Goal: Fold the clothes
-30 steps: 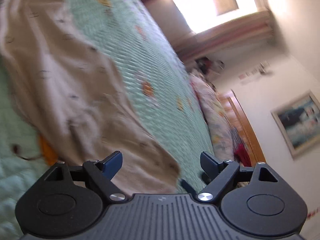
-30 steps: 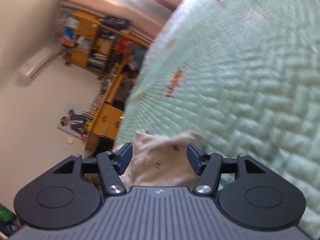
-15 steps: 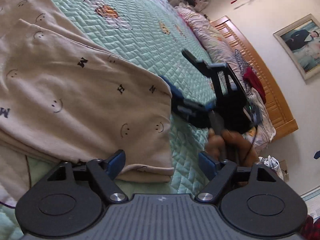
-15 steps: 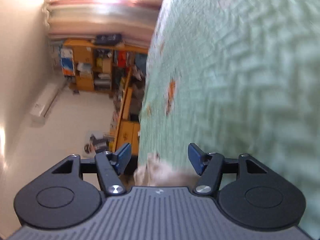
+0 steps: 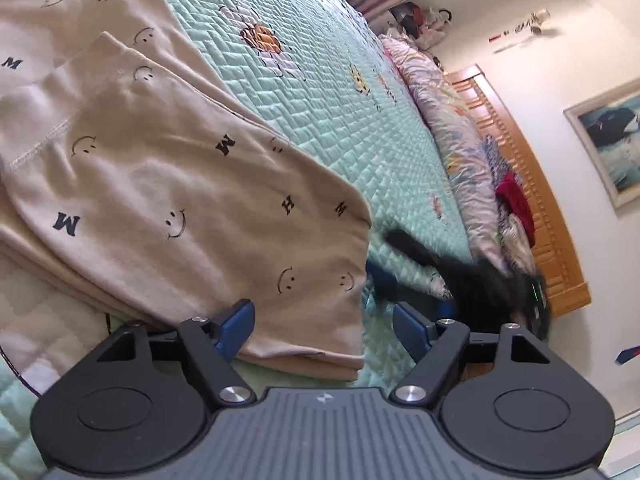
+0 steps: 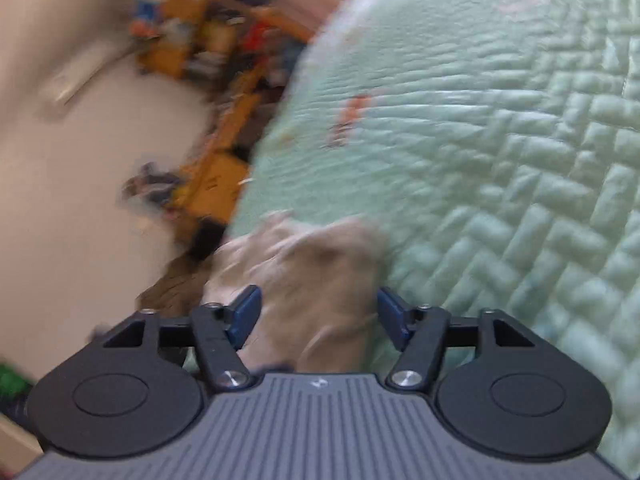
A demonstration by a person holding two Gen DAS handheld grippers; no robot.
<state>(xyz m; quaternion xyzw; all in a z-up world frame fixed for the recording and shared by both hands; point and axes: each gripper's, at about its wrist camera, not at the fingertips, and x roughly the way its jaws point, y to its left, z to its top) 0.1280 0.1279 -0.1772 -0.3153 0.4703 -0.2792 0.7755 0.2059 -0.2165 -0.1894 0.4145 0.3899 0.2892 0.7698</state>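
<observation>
Now the beige garment [image 5: 192,184] lies folded on the green quilt [image 5: 360,120]; left gripper [image 5: 320,322] gapes astride its corner, right gripper [image 6: 318,312], just narrowing, straddles blurry cloth unpinched — mistimed closing could bunch layers.

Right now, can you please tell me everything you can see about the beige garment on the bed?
The beige garment looks like soft knit cotton, printed with small dark smiley faces and the letters M and H. It lies folded in several flat layers on the green quilt, with a stitched hem visible at the left. Its near corner sits between the open jaws of the left gripper. In the blurred right wrist view a bunched beige edge lies between the open right gripper jaws, which have just been closing.
</observation>
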